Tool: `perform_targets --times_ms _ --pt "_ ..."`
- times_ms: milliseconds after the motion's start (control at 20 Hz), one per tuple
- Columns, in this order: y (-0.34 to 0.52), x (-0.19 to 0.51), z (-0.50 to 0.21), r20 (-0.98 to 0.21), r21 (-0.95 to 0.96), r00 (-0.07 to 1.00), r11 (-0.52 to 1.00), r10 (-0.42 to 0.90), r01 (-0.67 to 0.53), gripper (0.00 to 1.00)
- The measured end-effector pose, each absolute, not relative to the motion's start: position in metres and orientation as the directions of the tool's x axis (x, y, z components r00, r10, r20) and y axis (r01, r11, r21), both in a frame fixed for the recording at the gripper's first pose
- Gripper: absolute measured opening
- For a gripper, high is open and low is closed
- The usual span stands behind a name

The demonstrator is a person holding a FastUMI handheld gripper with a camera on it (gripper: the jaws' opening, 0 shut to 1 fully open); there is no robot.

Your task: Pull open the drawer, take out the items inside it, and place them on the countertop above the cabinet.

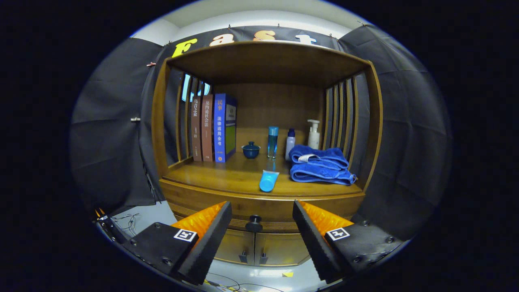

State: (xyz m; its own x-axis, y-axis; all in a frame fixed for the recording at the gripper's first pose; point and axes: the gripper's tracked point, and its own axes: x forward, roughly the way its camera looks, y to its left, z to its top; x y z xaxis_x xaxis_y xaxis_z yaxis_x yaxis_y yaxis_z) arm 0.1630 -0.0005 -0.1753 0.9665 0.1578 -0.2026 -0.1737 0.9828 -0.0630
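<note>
Drawer looks shut, knob just ahead of my hand-held gripper, btwn its spread fingers, not touching. Above, on worktop: blue tube lying at front edge, folded towels to its right; books, lidded cup, approx 3 bottles behind.

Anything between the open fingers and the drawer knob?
No. In the gripper view the gripper is open, and the drawer knob sits just ahead between its fingers, with bare space before it.

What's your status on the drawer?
Gripper open, fingers either side of drawer knob, short of it. Drawer shut. Nothing blocking.
</note>
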Motion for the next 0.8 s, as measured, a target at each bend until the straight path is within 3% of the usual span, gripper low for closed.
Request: perform_targets --times_ms 500,800 --pt "0.015 0.103 -0.074 -0.073 -0.012 0.976 0.979 0.204 -0.205 1.0" --pt "-0.008 0.063 -0.024 0.035 -0.014 0.989 0.99 0.144 -0.143 0.99"
